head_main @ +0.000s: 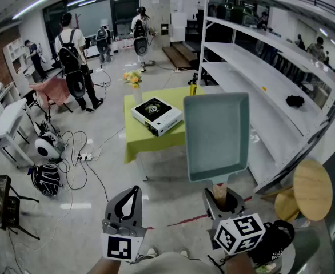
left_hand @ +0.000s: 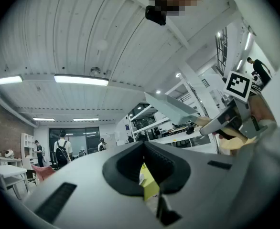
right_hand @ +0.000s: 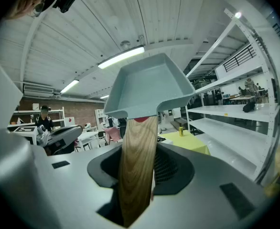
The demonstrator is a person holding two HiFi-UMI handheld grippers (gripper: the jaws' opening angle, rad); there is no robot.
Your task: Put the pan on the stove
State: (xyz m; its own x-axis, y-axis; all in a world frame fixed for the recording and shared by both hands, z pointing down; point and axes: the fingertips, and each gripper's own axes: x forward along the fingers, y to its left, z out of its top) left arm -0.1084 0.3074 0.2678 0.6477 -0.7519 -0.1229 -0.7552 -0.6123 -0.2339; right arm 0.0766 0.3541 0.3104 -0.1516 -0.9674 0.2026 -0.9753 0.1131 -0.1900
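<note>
A square grey-blue pan (head_main: 216, 136) with a wooden handle (right_hand: 137, 166) hangs in the air, its open side facing the head camera. My right gripper (head_main: 220, 197) is shut on that handle from below, and the pan (right_hand: 149, 87) rises above the jaws in the right gripper view. A white portable stove (head_main: 156, 116) with a black burner top sits on a table under a yellow-green cloth (head_main: 156, 142), ahead and to the left of the pan. My left gripper (head_main: 134, 190) is raised beside the right one, shut and empty. In the left gripper view the pan (left_hand: 171, 108) shows edge-on.
Long white shelves (head_main: 259, 84) run along the right. A round wooden stool (head_main: 312, 188) stands at the lower right. Flowers (head_main: 132, 79) and a yellow can (head_main: 193, 88) are on the table's far side. Cables (head_main: 76, 153) lie on the floor at left; people (head_main: 73, 61) stand beyond.
</note>
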